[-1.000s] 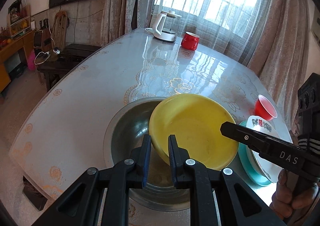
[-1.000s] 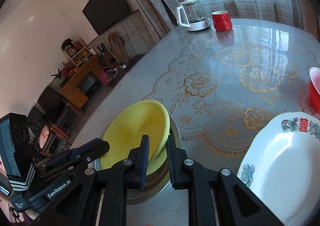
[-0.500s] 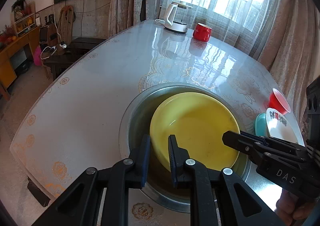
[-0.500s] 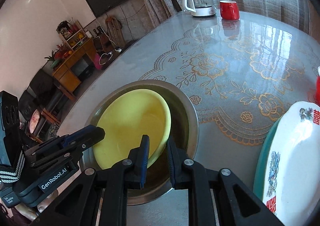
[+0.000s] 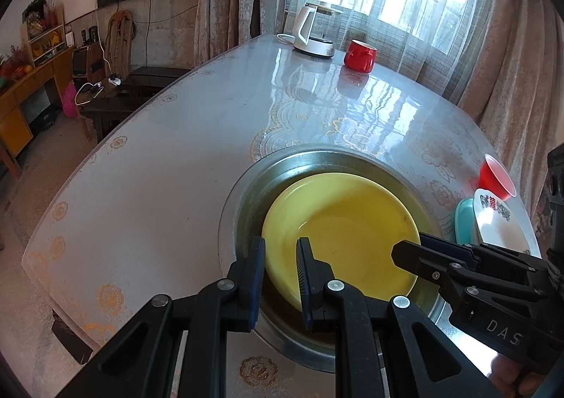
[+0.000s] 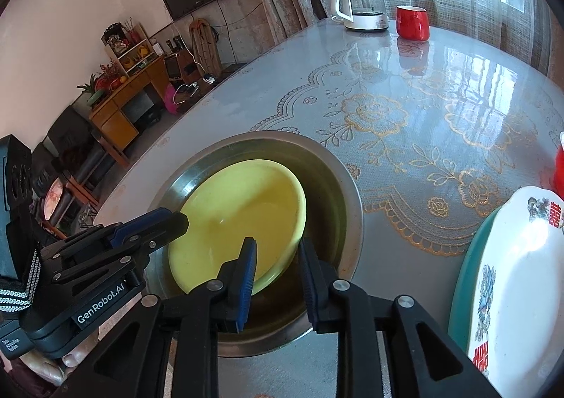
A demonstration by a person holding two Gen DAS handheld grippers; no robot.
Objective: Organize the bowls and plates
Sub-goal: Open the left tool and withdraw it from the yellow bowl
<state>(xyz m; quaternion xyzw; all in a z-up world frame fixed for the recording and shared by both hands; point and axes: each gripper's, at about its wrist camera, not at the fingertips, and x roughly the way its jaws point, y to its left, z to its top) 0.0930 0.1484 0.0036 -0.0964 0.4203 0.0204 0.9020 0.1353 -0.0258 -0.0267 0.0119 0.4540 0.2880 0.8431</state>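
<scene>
The left gripper (image 5: pixel 280 269) is clamped on the near rim of the yellow bowl (image 5: pixel 343 234), which sits inside the metal basin (image 5: pixel 246 193) on the surface (image 5: pixel 158 169). The right gripper (image 6: pixel 278 269) straddles the bowl's opposite rim, its fingers opening, pads off it. To the right lies a white plate (image 6: pixel 521 257) on a teal one (image 6: pixel 465 271). Farther off stand a red mug (image 6: pixel 411 22) and a kettle (image 6: pixel 359 3).

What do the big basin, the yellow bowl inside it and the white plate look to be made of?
Big basin: metal, probably stainless steel, with a dull grey sheen and thin rolled rim. Yellow bowl: looks like plastic or melamine, opaque with a soft, even gloss; glazed ceramic is possible. White plate: likely glazed ceramic or enamel, with bright highlights and printed flowers and red characters.
</scene>
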